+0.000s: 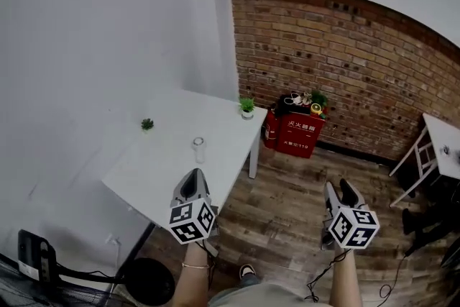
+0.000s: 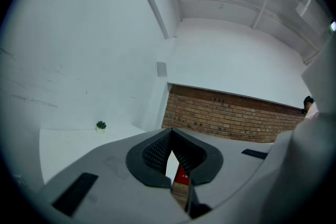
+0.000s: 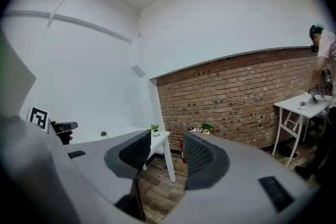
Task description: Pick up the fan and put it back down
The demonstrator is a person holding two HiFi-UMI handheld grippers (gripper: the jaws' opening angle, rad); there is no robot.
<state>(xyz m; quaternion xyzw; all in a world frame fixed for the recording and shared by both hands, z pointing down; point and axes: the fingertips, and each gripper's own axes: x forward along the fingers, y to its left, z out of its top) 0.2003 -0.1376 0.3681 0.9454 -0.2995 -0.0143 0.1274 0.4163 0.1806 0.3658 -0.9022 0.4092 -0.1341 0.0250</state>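
A small pale object with a round top (image 1: pixel 199 149), apparently the fan, stands on the white table (image 1: pixel 165 176) near its middle. My left gripper (image 1: pixel 192 182) hovers over the table's near edge, just short of that object. Its jaws are shut, the tips meeting with only a thin slit below (image 2: pixel 170 136), and nothing is held. My right gripper (image 1: pixel 341 190) hangs over the wooden floor to the right of the table. It is open and empty (image 3: pixel 167 152). The fan does not show in either gripper view.
Two small potted plants (image 1: pixel 147 124) (image 1: pixel 246 106) stand on the table's far side. A red fire-equipment box (image 1: pixel 297 133) sits against the brick wall. A second white table (image 1: pixel 438 144) is at the right, with a person (image 3: pixel 323 55) beside it. A black bin (image 1: pixel 147 280) stands under the near table.
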